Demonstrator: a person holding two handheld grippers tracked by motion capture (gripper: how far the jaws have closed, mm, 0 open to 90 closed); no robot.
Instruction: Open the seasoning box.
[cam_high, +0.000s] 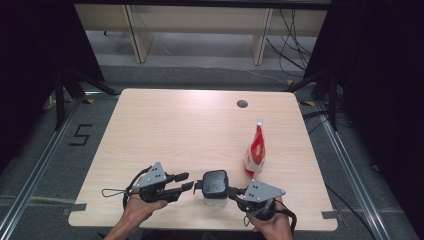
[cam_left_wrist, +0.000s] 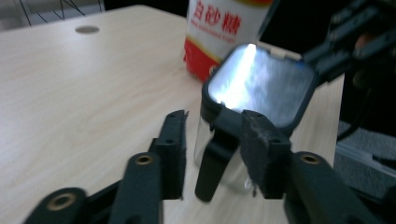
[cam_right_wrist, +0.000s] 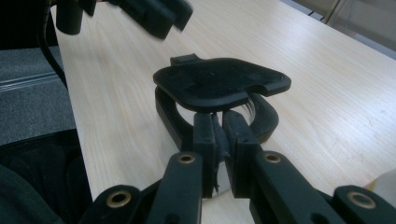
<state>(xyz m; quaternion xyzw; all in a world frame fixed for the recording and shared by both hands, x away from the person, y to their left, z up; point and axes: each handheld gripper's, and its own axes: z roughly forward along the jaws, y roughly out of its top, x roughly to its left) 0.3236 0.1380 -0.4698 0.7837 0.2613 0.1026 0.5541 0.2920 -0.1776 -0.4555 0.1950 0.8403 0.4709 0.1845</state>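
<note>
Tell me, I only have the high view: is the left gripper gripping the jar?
Observer: No. In the left gripper view the left gripper stands open, with the black latch that hangs from the lid between its jaws.
Operator: And the right one?
Observer: The right gripper view shows the right gripper shut on the jar at its black collar, just under the lid.
Operator: Anything on the bag?
Observer: The bag has Chinese characters printed in red on white.

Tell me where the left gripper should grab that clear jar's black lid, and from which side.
Take the black lid by its hanging clasp tab, coming level from the jar's left, where the left gripper already faces it. The right gripper holds the opposite side, so that tab is probably the freest part.
</note>
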